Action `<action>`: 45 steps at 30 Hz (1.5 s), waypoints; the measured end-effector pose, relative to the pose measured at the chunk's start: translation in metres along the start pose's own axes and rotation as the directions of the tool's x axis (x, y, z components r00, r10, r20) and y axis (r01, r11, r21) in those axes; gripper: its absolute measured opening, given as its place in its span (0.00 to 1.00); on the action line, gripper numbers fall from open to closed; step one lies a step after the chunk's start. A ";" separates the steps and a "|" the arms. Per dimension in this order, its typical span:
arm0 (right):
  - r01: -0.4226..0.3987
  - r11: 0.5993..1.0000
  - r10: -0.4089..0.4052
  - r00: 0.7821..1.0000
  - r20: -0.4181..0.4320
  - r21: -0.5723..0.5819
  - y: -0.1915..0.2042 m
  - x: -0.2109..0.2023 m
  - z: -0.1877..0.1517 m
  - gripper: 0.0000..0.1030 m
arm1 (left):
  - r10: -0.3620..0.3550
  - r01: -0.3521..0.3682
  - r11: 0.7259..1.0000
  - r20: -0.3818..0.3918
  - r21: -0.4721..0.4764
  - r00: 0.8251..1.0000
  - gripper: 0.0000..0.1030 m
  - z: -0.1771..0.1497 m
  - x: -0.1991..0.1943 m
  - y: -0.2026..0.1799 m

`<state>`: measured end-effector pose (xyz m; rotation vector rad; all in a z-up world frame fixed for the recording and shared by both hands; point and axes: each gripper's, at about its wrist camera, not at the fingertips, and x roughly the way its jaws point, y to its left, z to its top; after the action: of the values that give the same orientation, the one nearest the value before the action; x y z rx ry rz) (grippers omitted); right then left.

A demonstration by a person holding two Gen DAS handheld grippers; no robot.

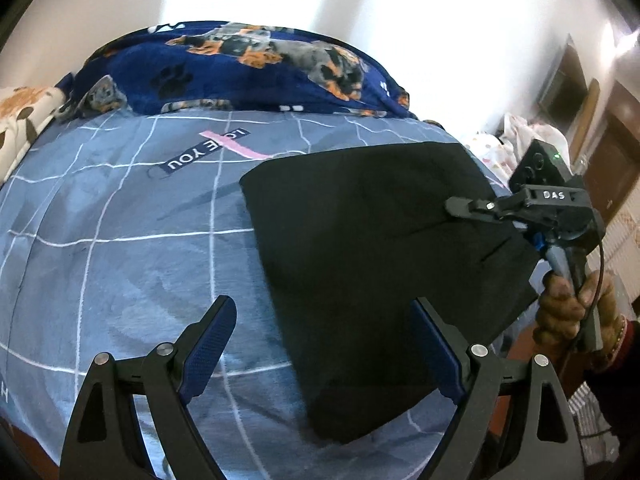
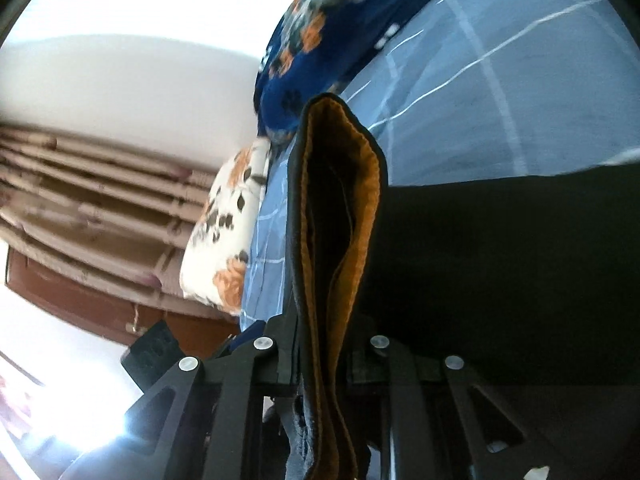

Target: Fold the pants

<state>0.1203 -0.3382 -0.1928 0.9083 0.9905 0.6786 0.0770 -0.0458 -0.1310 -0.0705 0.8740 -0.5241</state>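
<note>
Right wrist – tongs pinching pants, tilted

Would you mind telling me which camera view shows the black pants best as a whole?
The left wrist view: the folded black pants lie on the blue bedsheet with nearly their full outline visible, the right gripper pinching one edge. The right wrist view shows only a close-up held edge with brown lining and a dark expanse.

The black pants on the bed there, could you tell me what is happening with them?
A person is folding the black pants on a blue checked bedspread with two handheld grippers. The right gripper is shut on an edge of the pants, whose orange lining shows between its fingers. The left gripper hangs open above the near part of the cloth, holding nothing.
</note>
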 end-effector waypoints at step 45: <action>0.013 0.963 -0.096 0.950 0.296 0.271 -0.118 -0.142 -0.016 0.24 | 0.011 -0.014 1.000 -0.109 -0.028 0.994 0.85 0.006 0.037 -0.010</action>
<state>0.0578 -0.5049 -0.2432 1.1783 0.8340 0.3450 0.0968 -0.0723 -0.1507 -0.0627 0.9876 -0.5073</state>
